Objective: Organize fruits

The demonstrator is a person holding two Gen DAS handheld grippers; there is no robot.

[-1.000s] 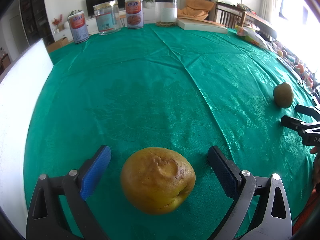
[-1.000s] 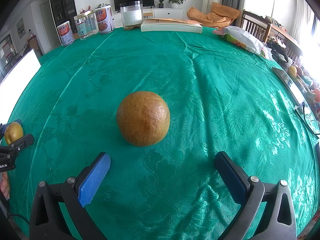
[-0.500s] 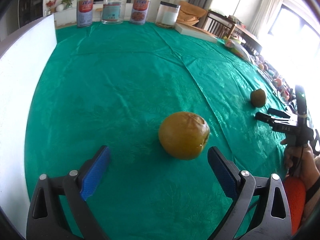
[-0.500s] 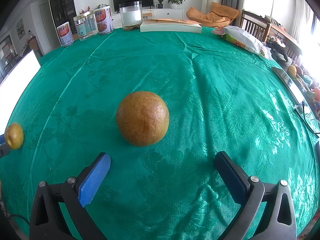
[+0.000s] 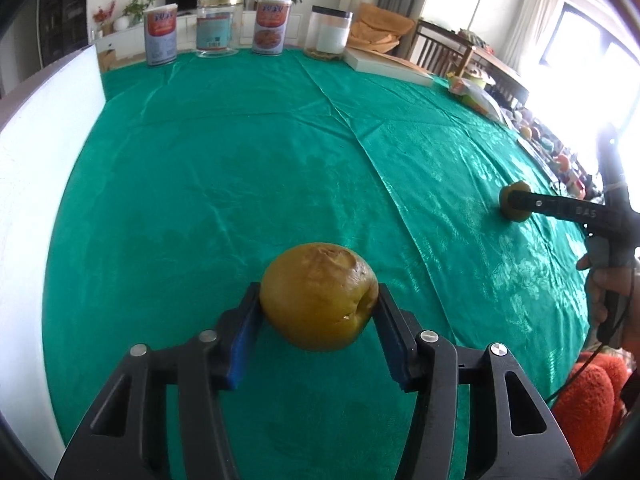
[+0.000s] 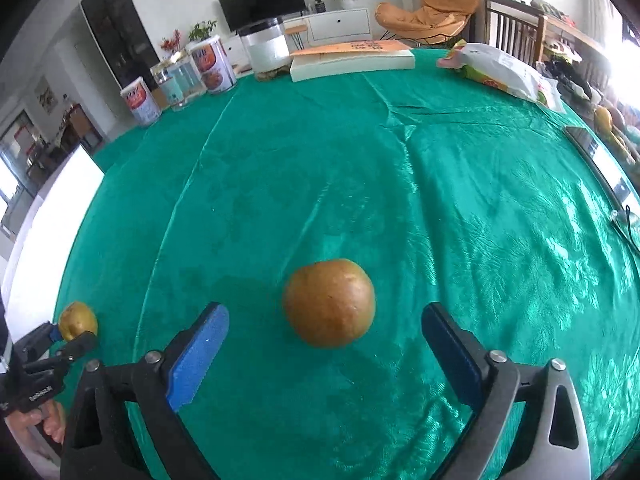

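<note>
left gripper (image 5: 319,312) closing, pads touching a bruised yellow pear (image 5: 319,296), prob. for lifting. right gripper (image 6: 325,334) closing w/ jaws apart round a brown pear (image 6: 329,303) on the green cloth (image 6: 460,208); contact appears absent.

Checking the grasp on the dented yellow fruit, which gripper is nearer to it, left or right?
Left. The left gripper is closing around the dented fruit, pads touching both sides. The right gripper is far off, straddling the round brown fruit.
</note>
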